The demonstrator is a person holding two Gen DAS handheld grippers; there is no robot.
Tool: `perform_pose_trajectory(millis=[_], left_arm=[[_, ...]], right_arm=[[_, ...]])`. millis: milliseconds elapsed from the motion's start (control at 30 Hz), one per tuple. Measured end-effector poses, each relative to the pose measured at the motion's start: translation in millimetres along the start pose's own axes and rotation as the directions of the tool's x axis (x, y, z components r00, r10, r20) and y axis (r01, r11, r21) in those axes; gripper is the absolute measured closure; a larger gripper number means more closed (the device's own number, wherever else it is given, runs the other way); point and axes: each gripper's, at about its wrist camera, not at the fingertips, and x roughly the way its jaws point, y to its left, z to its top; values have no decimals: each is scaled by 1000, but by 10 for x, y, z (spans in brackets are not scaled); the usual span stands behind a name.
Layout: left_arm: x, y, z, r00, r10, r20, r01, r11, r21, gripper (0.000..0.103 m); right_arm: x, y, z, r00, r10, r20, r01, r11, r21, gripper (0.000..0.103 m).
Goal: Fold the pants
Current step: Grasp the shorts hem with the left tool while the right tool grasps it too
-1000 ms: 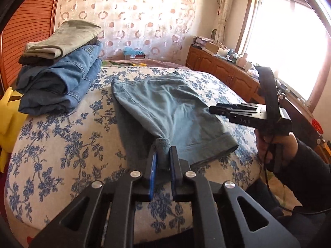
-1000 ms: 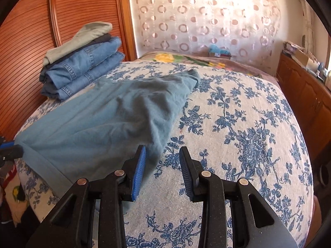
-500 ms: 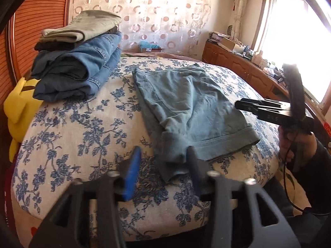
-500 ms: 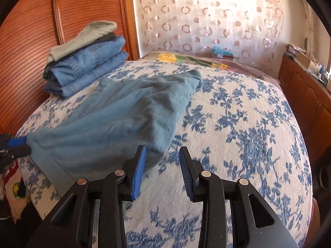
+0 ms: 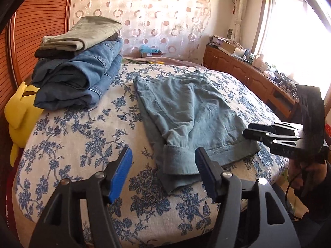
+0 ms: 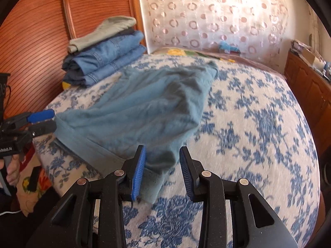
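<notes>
left gripper (image 5: pixel 163 165): jaws opening, hem lies between them unpinched | pants (image 5: pixel 186 111): teal, flat on the floral bed (image 5: pixel 82 144), long axis near-to-far, folded hems at near edge | right gripper (image 6: pixel 162 165): jaws spread, right hem corner just inside, not pressed; likely nearer for the next grab

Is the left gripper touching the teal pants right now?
Apart. The left wrist view shows the left gripper with jaws opening, both pads clear of the teal pants, whose cuff lies loose on the bed between them.
</notes>
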Motion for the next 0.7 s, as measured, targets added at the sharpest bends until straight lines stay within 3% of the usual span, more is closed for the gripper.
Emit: perform_pose_trajectory(millis=[300, 633, 700], left_arm=[[204, 2, -75, 996, 55, -65, -53, 998, 25, 40], [199, 19, -189, 996, 35, -78, -34, 999, 19, 41], [185, 19, -195, 997, 25, -77, -24, 1000, 19, 46]], right_arm=[[-5, 27, -85, 999, -22, -34, 23, 999, 32, 66], [-43, 144, -178, 998, 20, -63, -18, 1000, 21, 66], [-34, 153, -196, 998, 24, -65, -23, 1000, 22, 66]])
